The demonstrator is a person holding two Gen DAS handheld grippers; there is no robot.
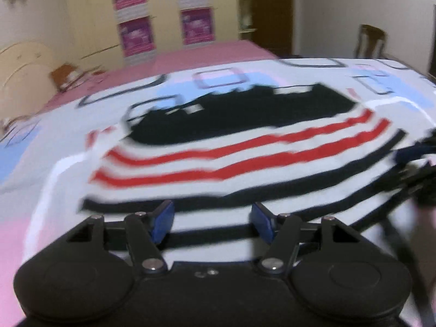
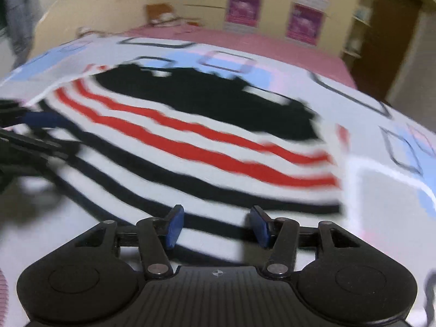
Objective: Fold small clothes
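Nearest, my left gripper (image 1: 212,222) and right gripper (image 2: 215,224) each stood about half open over the near hem of the striped garment (image 1: 245,163), gripping nothing that I could see. One garment lay flat on the patterned sheet (image 1: 54,141); I judged it light, soft and limp, best pinched at the hem corners, with two red stripes and a black band farther off.
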